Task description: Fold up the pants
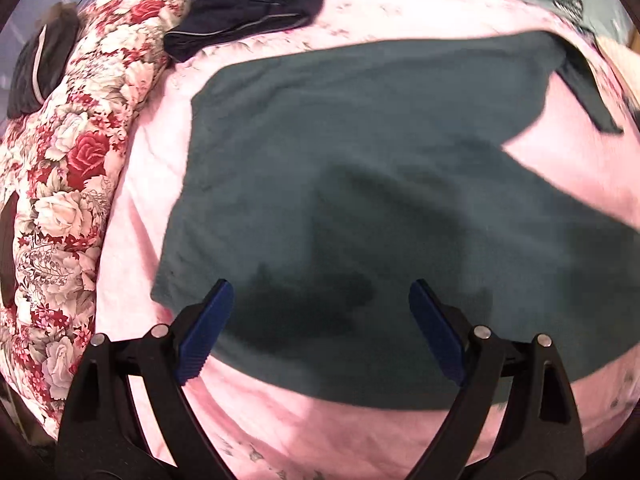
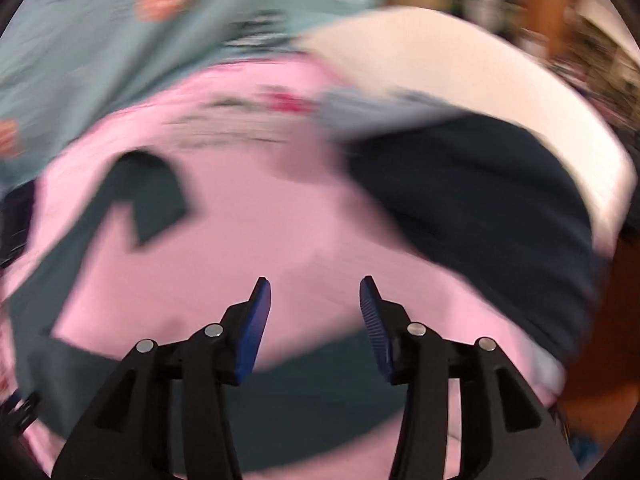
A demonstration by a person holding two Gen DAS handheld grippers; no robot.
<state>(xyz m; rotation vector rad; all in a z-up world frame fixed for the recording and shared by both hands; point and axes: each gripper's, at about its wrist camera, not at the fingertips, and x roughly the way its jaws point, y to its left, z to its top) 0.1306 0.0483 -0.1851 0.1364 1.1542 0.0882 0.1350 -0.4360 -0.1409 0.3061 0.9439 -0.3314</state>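
Dark green pants (image 1: 360, 160) lie spread flat on a pink sheet (image 1: 148, 168), filling the middle of the left wrist view. My left gripper (image 1: 320, 300) hangs open above their near edge, with nothing between its blue pads (image 1: 204, 332). In the blurred right wrist view the same pants (image 2: 312, 396) show as a dark band under the gripper and a strip running up the left side to a folded end (image 2: 152, 196). My right gripper (image 2: 314, 292) is open over bare pink sheet (image 2: 280, 216), holding nothing.
A rolled floral quilt (image 1: 76, 168) borders the sheet on the left. A folded navy garment (image 1: 248, 8) lies at the far side. A dark navy cloth (image 2: 480, 208) over a white cushion (image 2: 460, 60) sits right of my right gripper. A grey-green blanket (image 2: 120, 32) lies beyond.
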